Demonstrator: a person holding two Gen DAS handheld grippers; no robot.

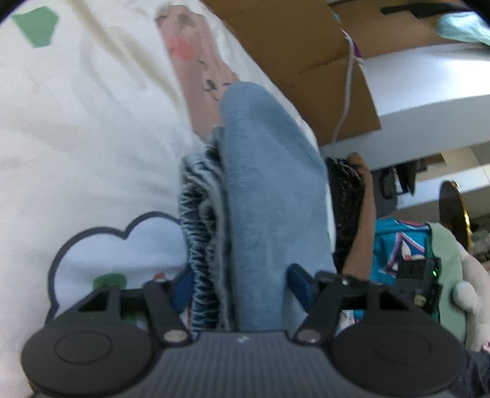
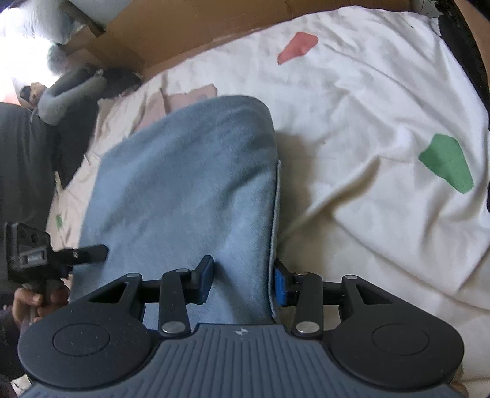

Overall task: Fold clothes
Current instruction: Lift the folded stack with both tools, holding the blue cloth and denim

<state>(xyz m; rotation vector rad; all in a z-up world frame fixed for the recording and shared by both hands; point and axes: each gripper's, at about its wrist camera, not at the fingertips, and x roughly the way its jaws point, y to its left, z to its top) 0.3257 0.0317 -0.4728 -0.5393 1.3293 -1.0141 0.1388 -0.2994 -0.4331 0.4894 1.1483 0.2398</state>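
**Blue jeans held at both ends, fold only half done**

I am folding a pair of blue jeans [image 2: 183,189] over a bed with a white sheet [image 2: 367,107] that has pink and green shapes on it. I think the job is about in the middle. The jeans are bunched into a long thick roll, not flat and not neat yet. They hang between my two grippers just above the sheet. I still have to lay them down, smooth them and put them away. A pink cloth [image 1: 196,70] lies on the sheet behind them and looks like it still needs folding too.

On the left, my left gripper [image 1: 242,284] has the jeans between its jaws. The jaws are about half open because the wad of cloth is thick. I can see the frayed stripy inside of the jeans there. I cannot see the blue pads well enough to tell if they press on the cloth.

On the right, my right gripper [image 2: 243,281] is closed on the seam edge of the jeans. Both blue pads press against the cloth, one on each side.

A brown cardboard box [image 2: 183,27] stands behind the bed.
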